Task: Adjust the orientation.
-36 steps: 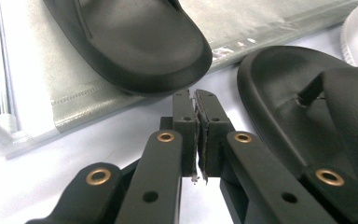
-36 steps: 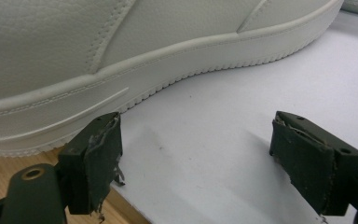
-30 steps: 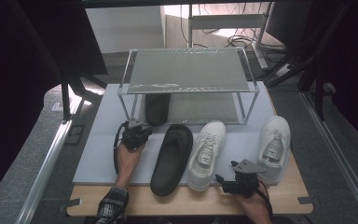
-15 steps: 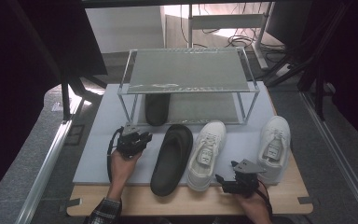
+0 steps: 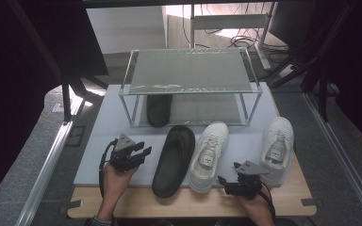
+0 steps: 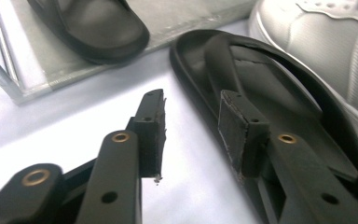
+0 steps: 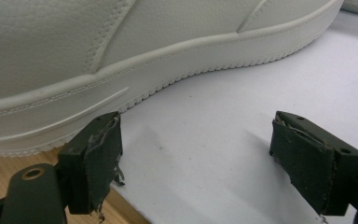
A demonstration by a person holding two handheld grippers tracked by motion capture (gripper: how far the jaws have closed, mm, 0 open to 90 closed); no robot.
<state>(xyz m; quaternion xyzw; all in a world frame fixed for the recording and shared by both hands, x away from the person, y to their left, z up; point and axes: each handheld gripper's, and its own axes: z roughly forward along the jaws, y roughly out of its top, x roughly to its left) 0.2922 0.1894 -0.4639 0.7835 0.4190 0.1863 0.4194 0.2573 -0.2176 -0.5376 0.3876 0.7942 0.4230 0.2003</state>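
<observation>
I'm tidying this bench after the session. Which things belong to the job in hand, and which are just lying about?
In the job:
- black slipper on the mat, beside the open left tongs
- its mate on the lower shelf
- shoe rack

Lying about for now:
- white sneaker by the slipper
- white sneaker at the right, beyond the open right tongs

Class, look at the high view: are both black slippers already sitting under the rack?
No: one black slipper lies under the rack, while the other black slipper lies on the mat in front.
</observation>
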